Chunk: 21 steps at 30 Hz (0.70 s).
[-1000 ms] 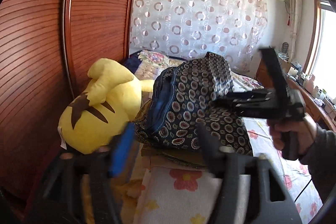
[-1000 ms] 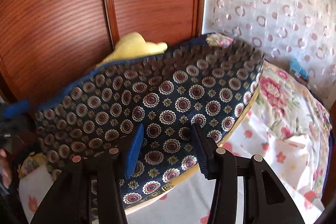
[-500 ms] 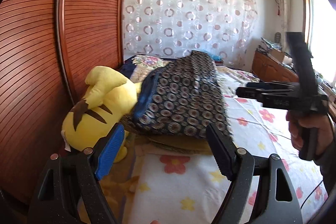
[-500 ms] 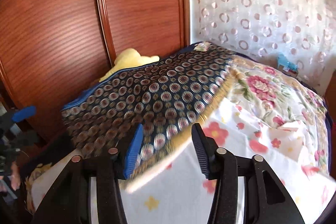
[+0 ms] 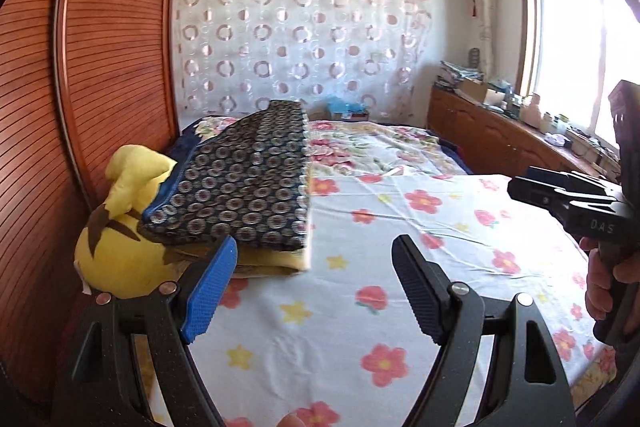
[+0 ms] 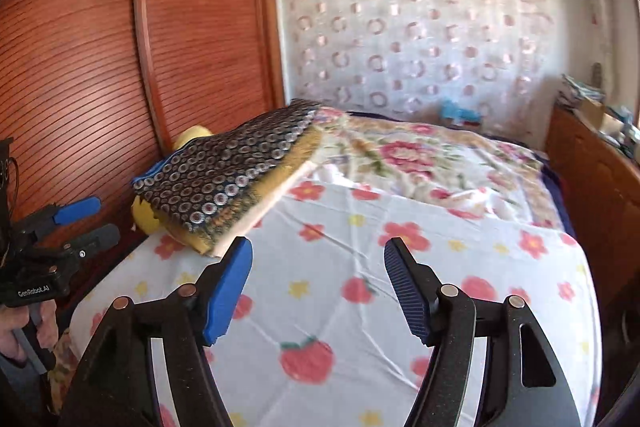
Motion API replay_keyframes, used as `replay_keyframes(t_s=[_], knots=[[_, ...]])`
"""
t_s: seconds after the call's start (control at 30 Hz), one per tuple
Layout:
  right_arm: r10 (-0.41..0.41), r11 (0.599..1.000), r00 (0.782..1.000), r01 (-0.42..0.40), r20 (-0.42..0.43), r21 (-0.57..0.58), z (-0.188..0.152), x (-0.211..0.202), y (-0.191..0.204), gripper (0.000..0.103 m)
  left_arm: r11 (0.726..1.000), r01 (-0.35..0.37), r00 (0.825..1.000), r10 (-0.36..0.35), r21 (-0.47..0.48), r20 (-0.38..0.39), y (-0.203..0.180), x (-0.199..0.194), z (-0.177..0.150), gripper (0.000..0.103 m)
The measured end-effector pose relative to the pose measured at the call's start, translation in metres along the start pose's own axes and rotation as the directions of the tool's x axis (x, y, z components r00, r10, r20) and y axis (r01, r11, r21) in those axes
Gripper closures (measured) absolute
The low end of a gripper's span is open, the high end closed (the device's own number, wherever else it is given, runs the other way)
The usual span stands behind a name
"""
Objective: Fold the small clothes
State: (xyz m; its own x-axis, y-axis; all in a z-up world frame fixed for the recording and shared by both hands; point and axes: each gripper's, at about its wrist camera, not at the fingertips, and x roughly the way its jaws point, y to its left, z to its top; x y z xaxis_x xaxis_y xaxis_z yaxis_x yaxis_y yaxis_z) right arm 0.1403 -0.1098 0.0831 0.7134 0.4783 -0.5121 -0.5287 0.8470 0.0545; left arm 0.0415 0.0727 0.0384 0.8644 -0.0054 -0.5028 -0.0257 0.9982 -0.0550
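Your left claw (image 6: 86, 221) is carrying the lettering "GenRobot.AI" on its body; your right claw (image 5: 532, 189) is showing "DAS". The folded dark garment (image 5: 244, 183), navy with rows of small round medallions and a blue edge, is lying on a yellow folded cloth (image 6: 256, 211) at the bed's (image 5: 400, 267) left side, touching the yellow plush toy (image 5: 120, 251), its long axis running toward the curtain (image 5: 300, 39). Both claws are standing apart and empty, the right having just been opening.
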Motion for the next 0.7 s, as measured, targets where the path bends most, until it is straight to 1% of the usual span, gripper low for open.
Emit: replay_keyframes(t_s=[0.1,0.2,0.27,0.33,0.43,0.53,0.57,0.7], knots=[[-0.030,0.999,0.999,0.029,0.030,0.045,-0.010,-0.035,-0.008,0.033,1.000,0.005,1.000,-0.005,0.024,0.008,-0.021,-0.005,0.006,0.023],[-0.080,0.996,0.995,0.077,0.066,0.047,-0.018,-0.068,-0.011,0.033,0.999,-0.004,1.000,0.003,0.053,0.028,-0.038,-0.010,0.011,0.023],[-0.116,0.993,0.989,0.113,0.092,0.034,-0.021,-0.085,-0.004,0.032,0.998,0.018,0.999,-0.020,0.062,0.034,-0.049,-0.012,0.015,0.023],[-0.135,0.990,0.985,0.130,0.108,0.046,-0.024,-0.103,-0.001,0.031,0.997,0.034,0.999,-0.036,0.062,0.030,-0.055,-0.012,0.019,0.023],[-0.168,0.985,0.978,0.161,0.125,0.064,-0.033,-0.117,0.001,0.030,0.997,0.036,0.998,-0.039,0.071,0.040,-0.067,-0.016,0.025,0.022],[-0.192,0.980,0.970,0.180,0.152,0.088,-0.039,-0.129,0.002,0.030,0.995,0.053,0.997,-0.057,0.088,0.052,-0.077,-0.018,0.031,0.022],[-0.195,0.979,0.968,0.182,0.155,0.093,-0.041,-0.118,0.006,0.030,0.994,0.062,0.996,-0.067,0.088,0.053,-0.080,-0.019,0.033,0.023],[-0.211,0.974,0.963,0.193,0.169,0.114,-0.050,-0.107,0.009,0.030,0.993,0.084,0.994,-0.089,0.080,0.062,-0.088,-0.020,0.037,0.022]])
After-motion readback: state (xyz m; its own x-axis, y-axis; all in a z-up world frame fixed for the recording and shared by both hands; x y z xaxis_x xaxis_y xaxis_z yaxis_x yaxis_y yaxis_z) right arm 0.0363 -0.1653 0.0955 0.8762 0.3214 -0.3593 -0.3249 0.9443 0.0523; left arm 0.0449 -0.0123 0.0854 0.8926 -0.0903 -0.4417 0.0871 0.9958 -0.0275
